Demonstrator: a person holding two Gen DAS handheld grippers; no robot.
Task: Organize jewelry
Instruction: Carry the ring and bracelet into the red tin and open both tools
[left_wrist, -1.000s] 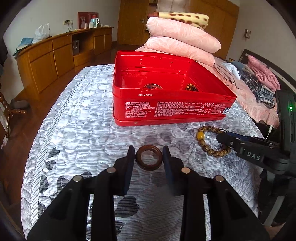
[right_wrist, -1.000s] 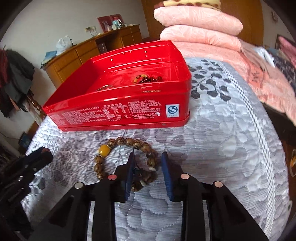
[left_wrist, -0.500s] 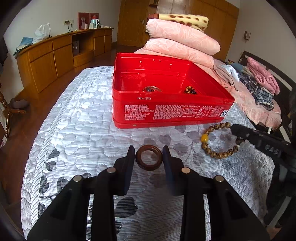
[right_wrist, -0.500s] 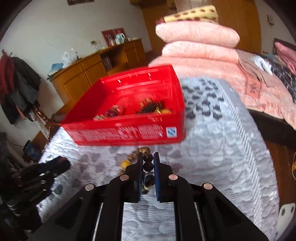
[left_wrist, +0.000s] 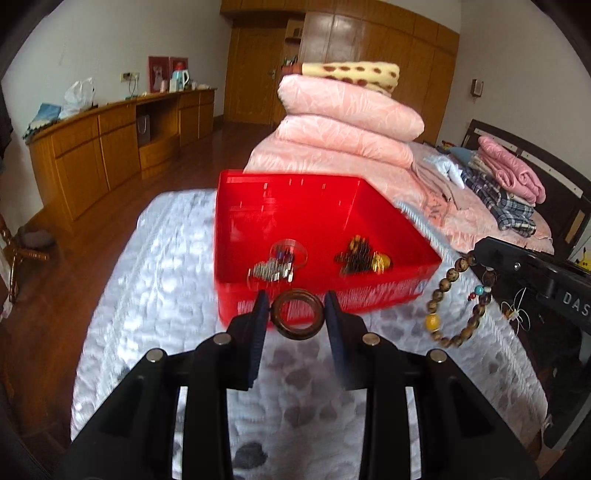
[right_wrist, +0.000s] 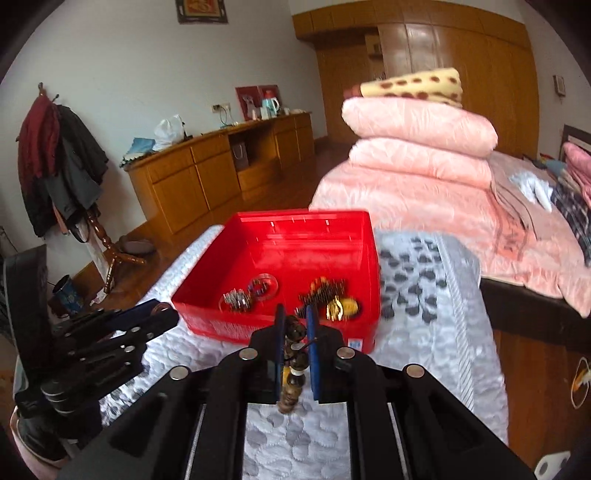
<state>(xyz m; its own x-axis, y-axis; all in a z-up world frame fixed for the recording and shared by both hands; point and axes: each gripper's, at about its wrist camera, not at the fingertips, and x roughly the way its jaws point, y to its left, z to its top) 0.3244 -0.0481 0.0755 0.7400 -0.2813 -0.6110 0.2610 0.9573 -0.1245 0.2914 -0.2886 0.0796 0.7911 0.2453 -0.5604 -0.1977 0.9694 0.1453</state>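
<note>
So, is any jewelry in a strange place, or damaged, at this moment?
Nothing looks damaged or spilled. The dark ring sits level between the left gripper fingers, the bead bracelet dangles from the right gripper, and the other pieces lie inside the red box. Motion blur hides fine detail.

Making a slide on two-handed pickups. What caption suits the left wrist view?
Left gripper holds a dark ring before the red tin; right gripper dangles a bead bracelet alongside.

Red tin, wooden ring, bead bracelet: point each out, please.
red tin (left_wrist: 391, 295), left wrist view, front wall.
wooden ring (left_wrist: 297, 330), left wrist view, lower rim.
bead bracelet (left_wrist: 433, 322), left wrist view, yellow bead.
</note>
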